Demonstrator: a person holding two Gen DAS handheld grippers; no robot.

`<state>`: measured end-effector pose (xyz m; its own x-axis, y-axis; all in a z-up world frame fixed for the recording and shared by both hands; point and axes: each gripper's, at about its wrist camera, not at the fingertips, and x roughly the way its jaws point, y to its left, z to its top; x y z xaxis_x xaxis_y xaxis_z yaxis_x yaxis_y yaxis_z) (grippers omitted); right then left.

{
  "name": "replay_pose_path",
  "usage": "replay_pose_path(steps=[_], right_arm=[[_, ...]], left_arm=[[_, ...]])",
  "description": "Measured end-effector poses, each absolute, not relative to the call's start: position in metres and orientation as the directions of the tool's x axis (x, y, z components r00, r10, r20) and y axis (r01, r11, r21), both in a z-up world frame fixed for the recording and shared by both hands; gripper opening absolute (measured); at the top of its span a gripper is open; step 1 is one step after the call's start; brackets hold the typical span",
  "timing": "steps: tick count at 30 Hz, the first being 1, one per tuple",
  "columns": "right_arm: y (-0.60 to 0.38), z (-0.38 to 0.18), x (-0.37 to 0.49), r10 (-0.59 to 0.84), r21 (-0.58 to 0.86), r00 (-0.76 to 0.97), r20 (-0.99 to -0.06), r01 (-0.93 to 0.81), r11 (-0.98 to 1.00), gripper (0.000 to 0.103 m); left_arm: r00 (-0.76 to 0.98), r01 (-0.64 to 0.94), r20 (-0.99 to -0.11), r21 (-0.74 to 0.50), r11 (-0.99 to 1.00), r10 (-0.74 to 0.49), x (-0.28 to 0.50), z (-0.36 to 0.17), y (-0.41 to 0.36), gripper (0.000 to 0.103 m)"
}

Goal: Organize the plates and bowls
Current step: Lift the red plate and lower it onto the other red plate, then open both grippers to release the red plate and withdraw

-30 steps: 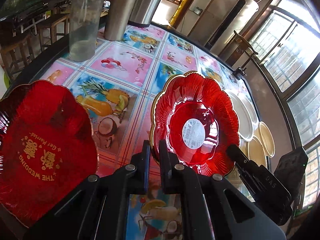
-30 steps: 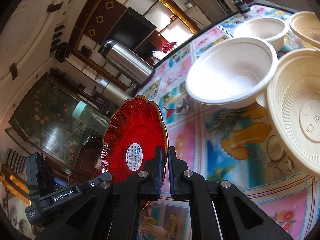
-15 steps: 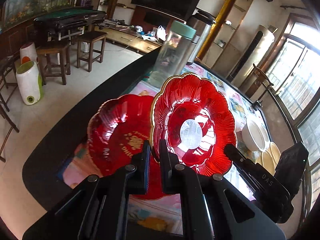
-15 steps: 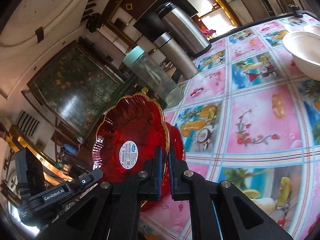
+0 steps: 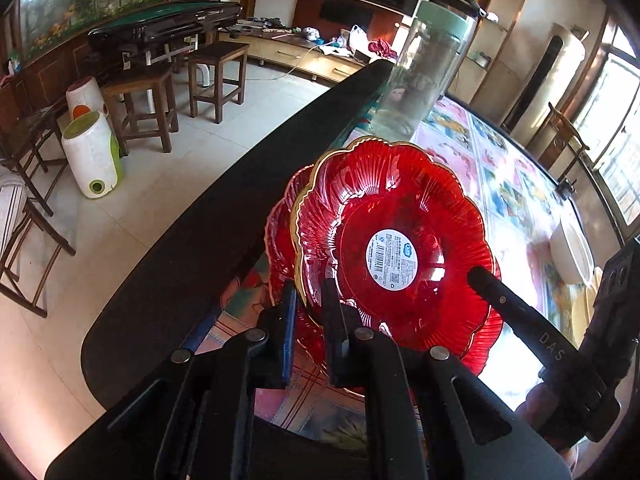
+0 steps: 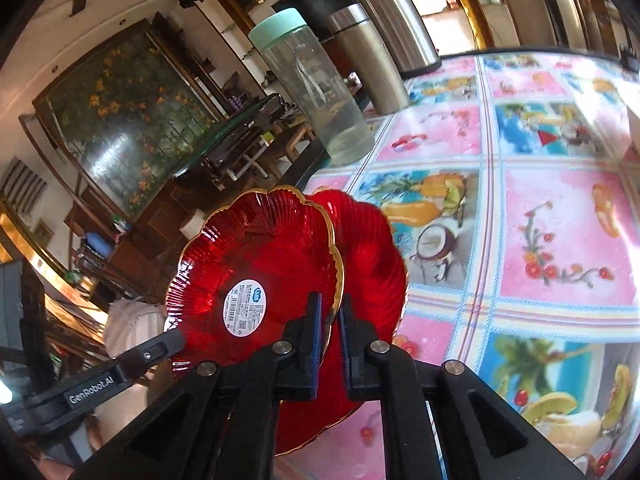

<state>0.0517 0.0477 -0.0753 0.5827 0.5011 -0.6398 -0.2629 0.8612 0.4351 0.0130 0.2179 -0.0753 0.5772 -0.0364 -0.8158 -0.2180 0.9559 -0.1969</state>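
Observation:
A red scalloped glass plate (image 5: 392, 256) with a gold rim and a white sticker on its underside is held tilted between both grippers. My left gripper (image 5: 308, 292) is shut on its near rim. My right gripper (image 6: 330, 308) is shut on the opposite rim of the same plate (image 6: 256, 264). Directly under it, partly covered, a second red plate (image 5: 280, 232) lies on the fruit-print tablecloth (image 6: 560, 240) near the table's dark edge; its right part (image 6: 372, 256) shows in the right wrist view. The right gripper's finger (image 5: 492, 288) and the left one's finger (image 6: 160, 350) appear in each other's views.
A clear bottle with a mint lid (image 6: 316, 92) stands just beyond the plates, with steel flasks (image 6: 372, 56) behind it. A white bowl (image 5: 570, 252) sits further right. The table's black edge (image 5: 240, 200) runs close on the left, with stools (image 5: 152, 96) on the floor.
Both grippers carried the stickered red plate leftwards across the table, away from the white bowls. It now hangs right over the second red plate at the table's edge.

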Motion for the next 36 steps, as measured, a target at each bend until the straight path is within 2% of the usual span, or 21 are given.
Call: replay_pose_path(steps=[6, 15, 16, 17, 20, 24, 28, 29, 30, 31, 32, 33, 36], right_arm=[[0.052, -0.076, 0.047, 0.447, 0.338, 0.62, -0.644, -0.294, 0.894, 0.009], [0.053, -0.071, 0.045, 0.429, 0.296, 0.627, -0.65, -0.311, 0.903, 0.014], [0.054, -0.068, 0.044, 0.414, 0.274, 0.64, -0.648, -0.312, 0.91, 0.02], [0.053, -0.065, 0.041, 0.396, 0.254, 0.66, -0.638, -0.306, 0.918, 0.031], [0.035, -0.051, 0.032, 0.429, 0.297, 0.715, -0.552, -0.312, 0.903, 0.044], [0.0, -0.039, 0.022, 0.418, 0.386, 0.79, -0.448, -0.251, 0.888, 0.052], [-0.042, -0.04, 0.019, 0.379, 0.449, 0.819, -0.431, -0.17, 0.878, 0.06], [-0.049, -0.039, 0.018, 0.366, 0.452, 0.824, -0.433, -0.153, 0.879, 0.061], [-0.056, -0.038, 0.015, 0.352, 0.453, 0.83, -0.432, -0.138, 0.881, 0.061], [-0.064, -0.037, 0.013, 0.339, 0.451, 0.836, -0.431, -0.126, 0.884, 0.062], [-0.073, -0.035, 0.012, 0.326, 0.446, 0.843, -0.429, -0.116, 0.888, 0.063], [-0.083, -0.033, 0.008, 0.31, 0.442, 0.852, -0.423, -0.105, 0.891, 0.064], [-0.107, -0.029, -0.003, 0.269, 0.425, 0.875, -0.402, -0.081, 0.902, 0.069]], left_arm=[[0.563, -0.206, -0.826, -0.136, 0.969, 0.004, 0.016, -0.082, 0.213, 0.011], [0.624, -0.244, -0.777, -0.086, 0.966, 0.088, 0.001, -0.062, 0.222, 0.011], [0.629, -0.245, -0.772, -0.087, 0.966, 0.09, -0.001, -0.06, 0.223, 0.011], [0.633, -0.245, -0.769, -0.089, 0.965, 0.09, -0.003, -0.059, 0.225, 0.011], [0.642, -0.245, -0.763, -0.1, 0.964, 0.084, -0.009, -0.054, 0.227, 0.011], [0.645, -0.239, -0.761, -0.11, 0.965, 0.073, -0.013, -0.052, 0.225, 0.011], [0.66, -0.194, -0.75, -0.111, 0.975, 0.046, -0.02, -0.047, 0.207, 0.013], [0.664, -0.174, -0.747, -0.107, 0.979, 0.036, -0.022, -0.046, 0.2, 0.02], [0.668, -0.154, -0.744, -0.102, 0.983, 0.028, -0.024, -0.045, 0.192, 0.034], [0.671, -0.134, -0.741, -0.096, 0.986, 0.019, -0.026, -0.044, 0.183, 0.042], [0.673, -0.11, -0.739, -0.089, 0.99, 0.008, -0.027, -0.043, 0.173, 0.058], [0.679, -0.083, -0.734, -0.082, 0.993, -0.004, -0.03, -0.042, 0.162, 0.065], [0.675, 0.024, -0.736, -0.049, 0.998, -0.053, -0.032, -0.042, 0.122, 0.065]])
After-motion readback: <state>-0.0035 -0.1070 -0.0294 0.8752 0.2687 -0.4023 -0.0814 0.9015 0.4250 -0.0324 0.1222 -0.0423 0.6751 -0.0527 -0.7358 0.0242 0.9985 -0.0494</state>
